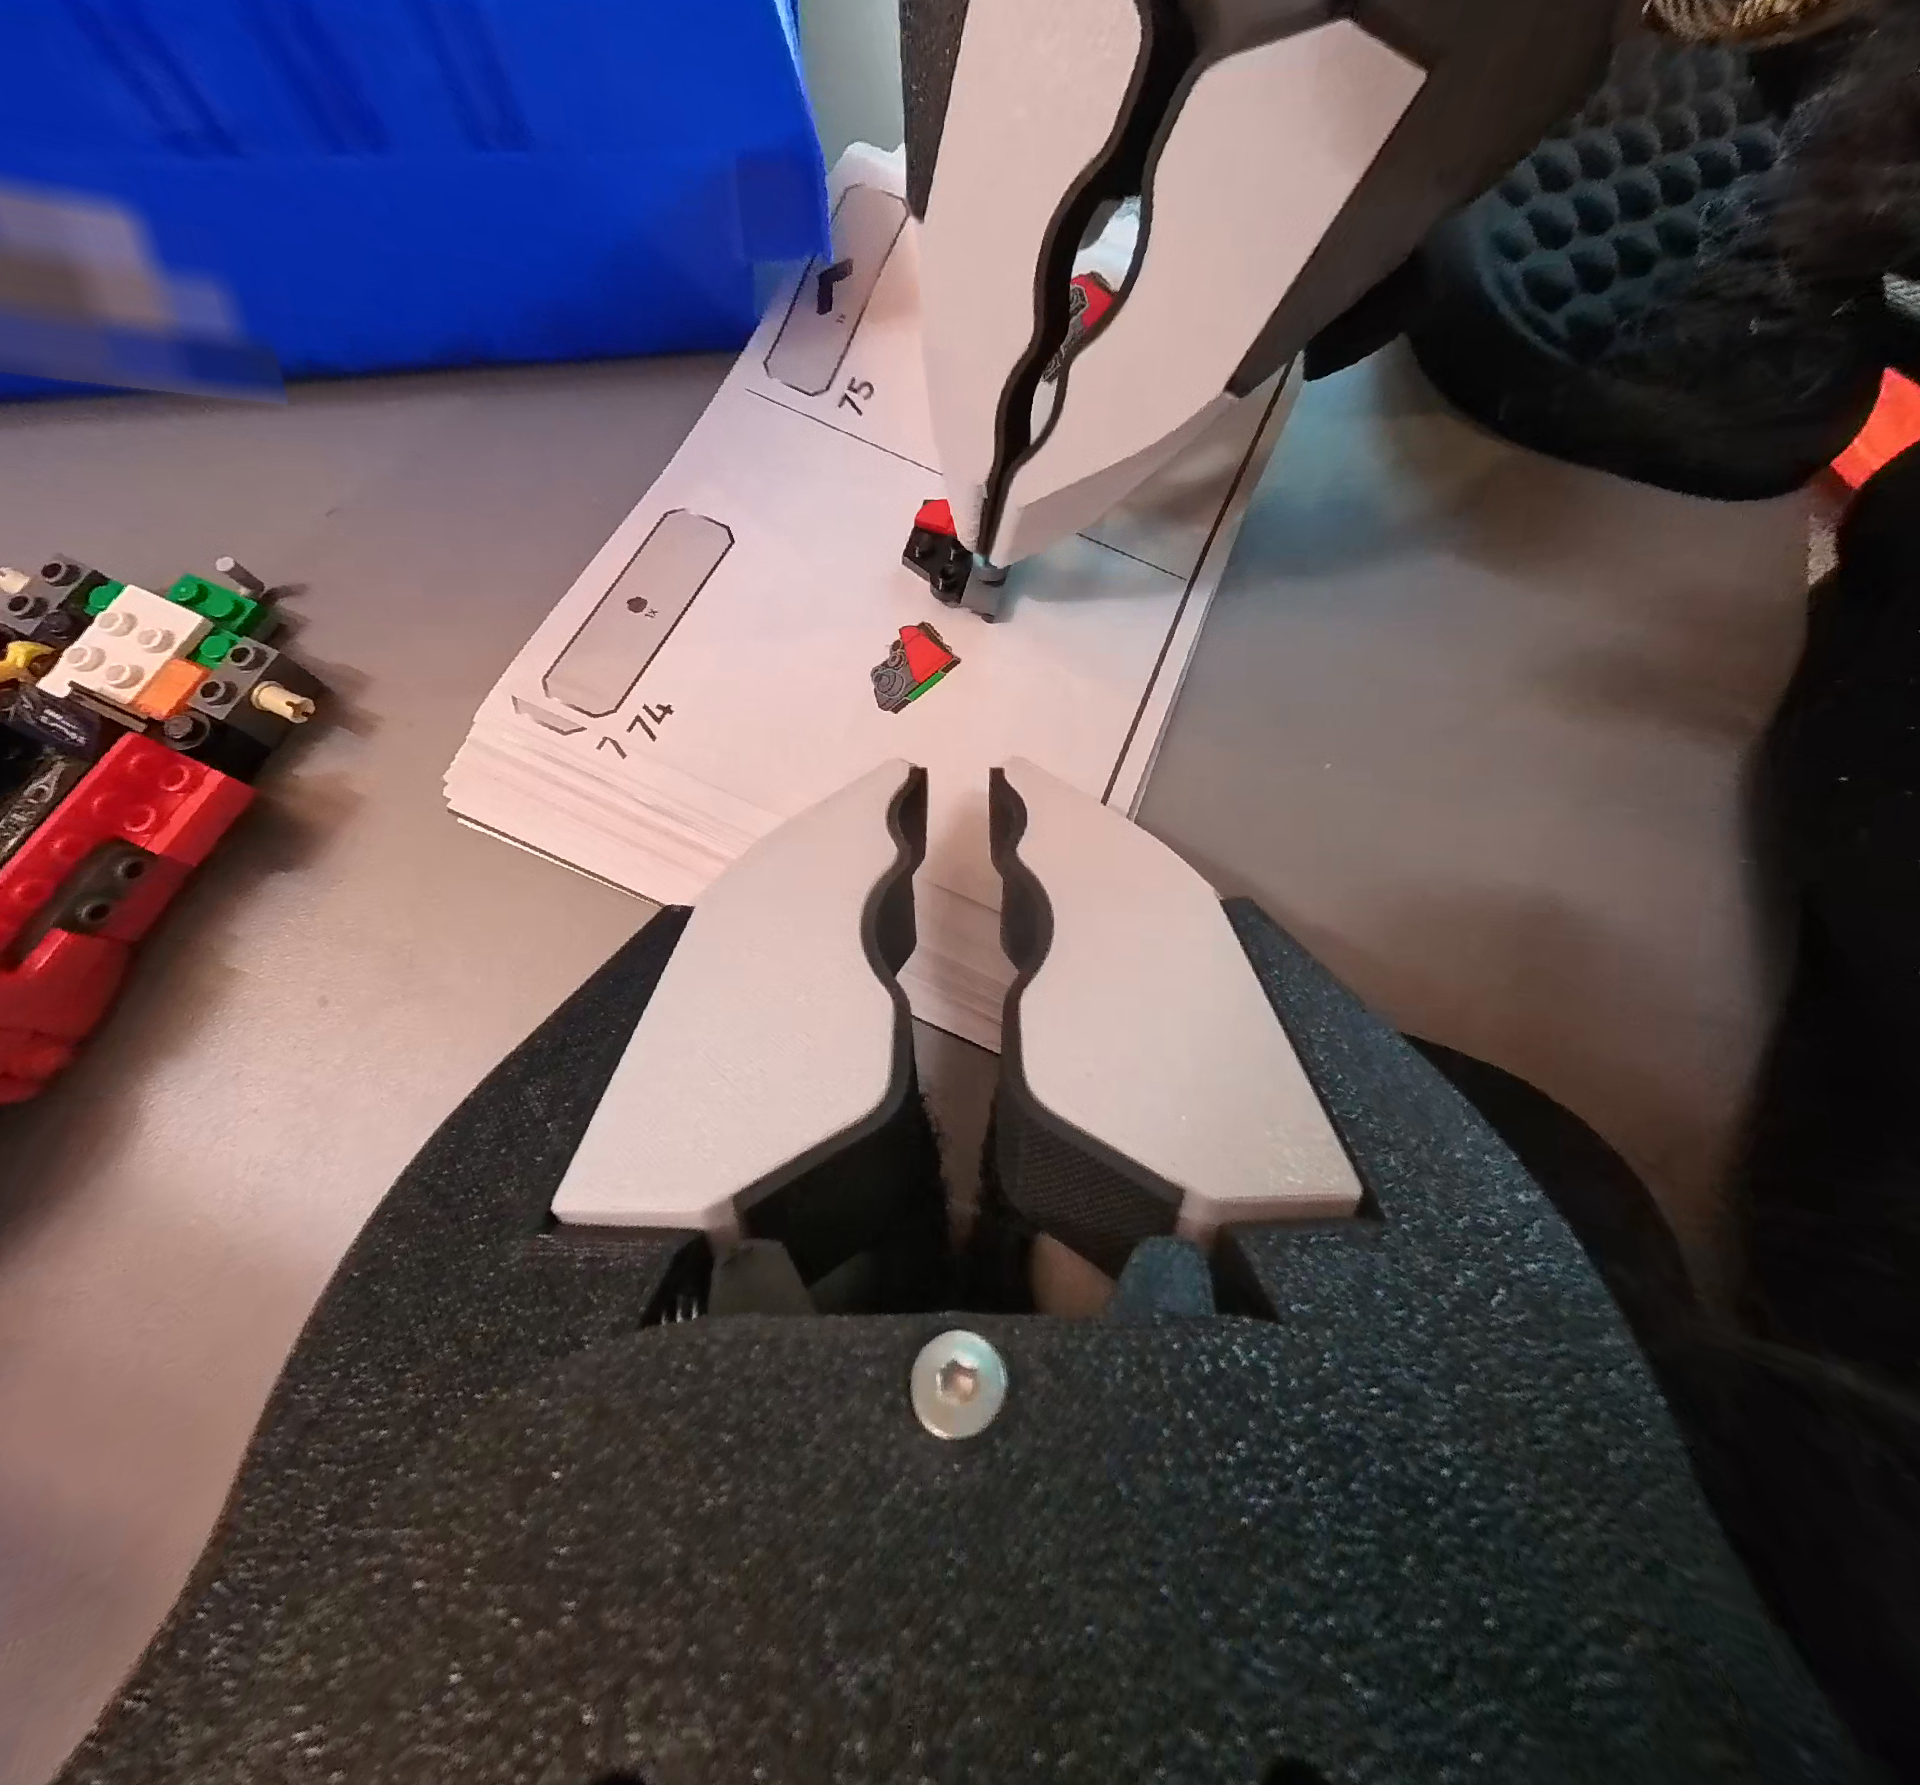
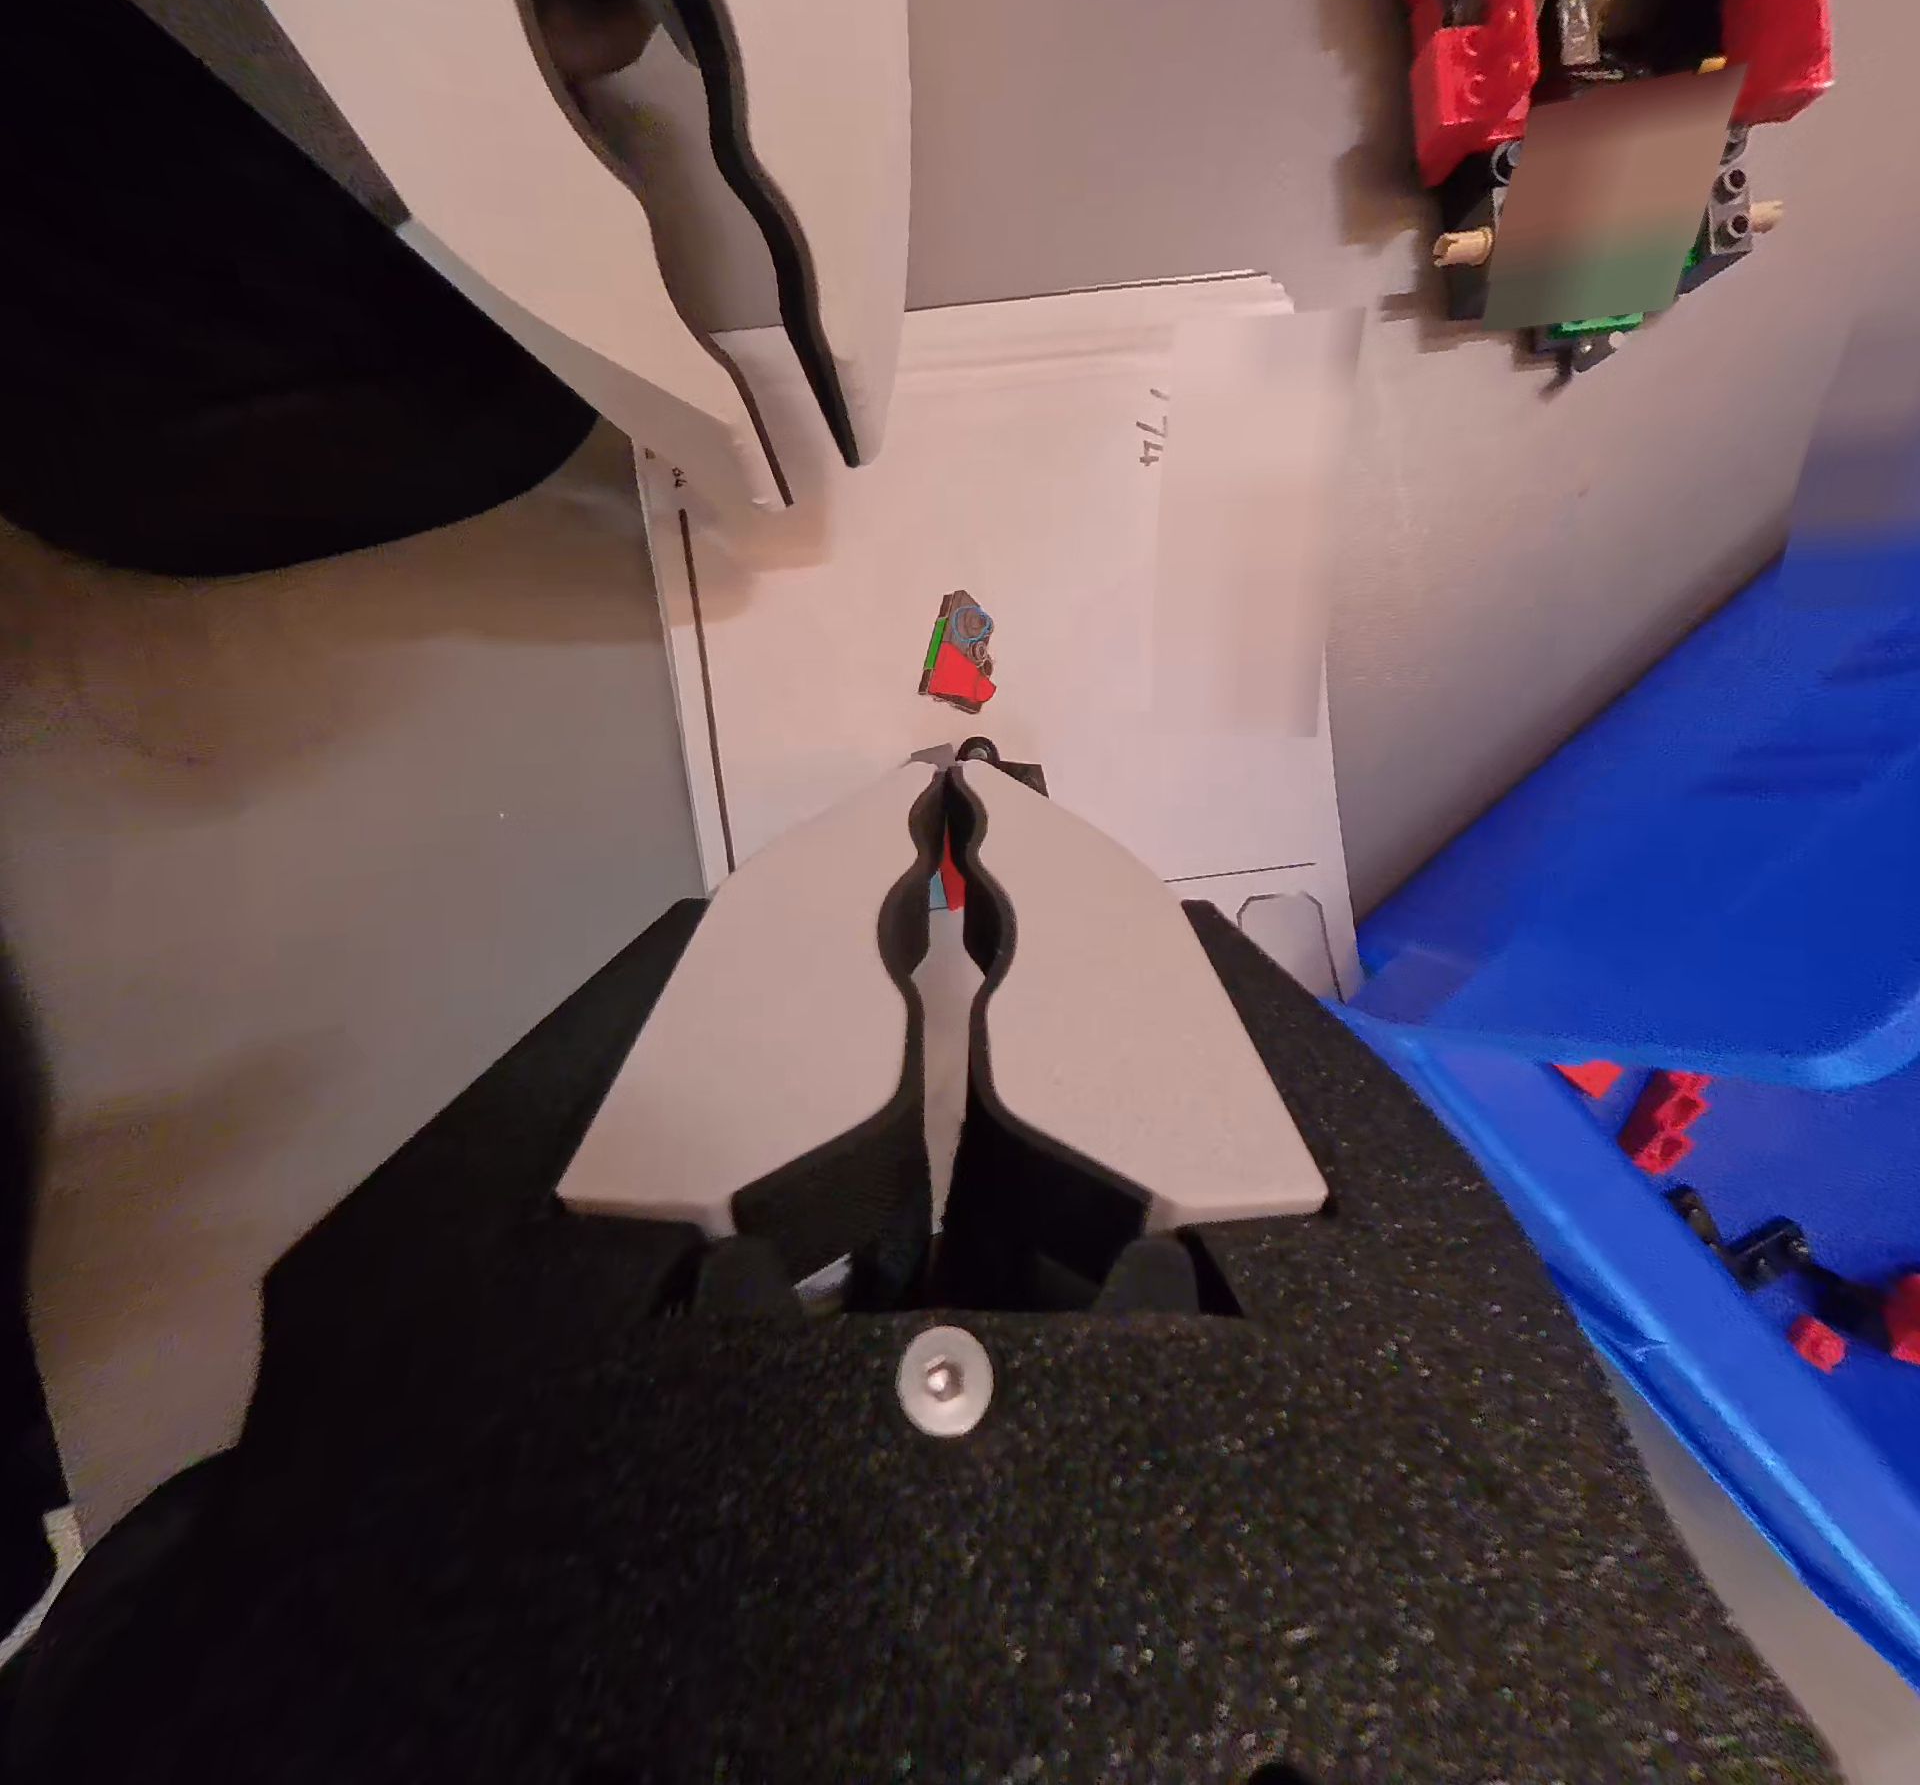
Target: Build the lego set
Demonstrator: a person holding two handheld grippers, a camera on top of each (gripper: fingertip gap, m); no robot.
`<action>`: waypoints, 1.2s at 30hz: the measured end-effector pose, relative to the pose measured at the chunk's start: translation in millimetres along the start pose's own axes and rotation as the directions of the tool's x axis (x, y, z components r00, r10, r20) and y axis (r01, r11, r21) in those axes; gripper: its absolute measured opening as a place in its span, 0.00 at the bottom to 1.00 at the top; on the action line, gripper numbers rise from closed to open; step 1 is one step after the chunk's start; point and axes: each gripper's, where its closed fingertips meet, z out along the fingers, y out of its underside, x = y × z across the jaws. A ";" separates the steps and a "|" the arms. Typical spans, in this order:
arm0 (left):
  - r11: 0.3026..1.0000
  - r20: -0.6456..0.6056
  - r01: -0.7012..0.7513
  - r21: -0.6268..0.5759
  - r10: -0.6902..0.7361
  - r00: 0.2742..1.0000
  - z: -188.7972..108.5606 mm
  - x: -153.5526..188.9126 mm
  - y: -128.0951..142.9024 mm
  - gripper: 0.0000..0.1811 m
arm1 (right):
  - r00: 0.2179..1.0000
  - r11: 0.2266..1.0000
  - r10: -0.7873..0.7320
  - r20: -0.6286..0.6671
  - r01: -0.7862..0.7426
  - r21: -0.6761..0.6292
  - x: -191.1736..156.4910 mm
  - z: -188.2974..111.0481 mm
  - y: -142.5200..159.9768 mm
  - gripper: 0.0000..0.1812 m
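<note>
A small black, red and grey lego sub-assembly (image 1: 938, 554) rests on the open instruction booklet (image 1: 748, 592). My right gripper (image 1: 985, 546) comes down from above and is shut on its grey end. In the right wrist view the gripper (image 2: 951, 777) is shut, and bits of the piece (image 2: 977, 751) show past its tips. My left gripper (image 1: 951, 785) hovers low over the booklet's near edge, just short of the piece, with its jaws slightly apart and empty. It also shows in the right wrist view (image 2: 821, 478). The partly built red lego model (image 1: 114, 779) lies on the table at the left.
A blue bin (image 1: 364, 125) stands behind the booklet; the right wrist view shows loose red and black pieces (image 2: 1662, 1112) in it. The model (image 2: 1600, 21) lies beyond the booklet (image 2: 1143, 540) there. A black gloved hand (image 1: 1610, 260) holds the right gripper. The table (image 1: 312, 1060) is grey. Tip to tip, the grippers are about 5 cm apart. About 15 cm separates my left fingertips from the model (image 2: 1600, 21).
</note>
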 end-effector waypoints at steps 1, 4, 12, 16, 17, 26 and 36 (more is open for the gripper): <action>1.000 0.000 -0.001 0.000 0.001 1.000 0.0 0.1 0.0 0.06 | 1.000 1.000 -0.007 -0.004 0.007 -0.009 -0.2 0.2 0.1 0.00; 1.000 0.001 0.000 0.004 0.000 1.000 -0.4 0.0 -0.5 0.05 | 1.000 0.999 -0.010 -0.011 0.009 -0.033 -0.4 1.0 0.6 0.00; 1.000 0.005 0.007 0.022 -0.007 1.000 -2.0 -0.8 -2.3 0.05 | 0.999 0.994 0.013 -0.030 -0.016 -0.106 -0.7 4.6 1.7 0.01; 1.000 0.004 0.011 0.028 -0.011 1.000 -2.6 -1.0 -2.8 0.04 | 0.999 0.992 0.025 -0.025 -0.028 -0.124 -0.7 4.8 1.5 0.00; 0.999 0.004 0.011 0.031 -0.011 1.000 -2.8 -1.0 -3.1 0.04 | 0.999 0.993 0.017 -0.027 -0.020 -0.119 -0.7 4.8 1.2 0.00; 0.999 0.007 0.008 0.033 -0.008 1.000 -3.1 -1.0 -3.5 0.04 | 0.996 0.994 0.069 0.060 -0.074 0.083 -5.4 -16.2 -9.0 0.10; 1.000 0.008 0.008 0.023 -0.008 1.000 -2.2 -1.1 -2.5 0.05 | 0.994 0.994 0.096 -0.058 -0.092 0.059 8.9 5.6 -8.8 0.25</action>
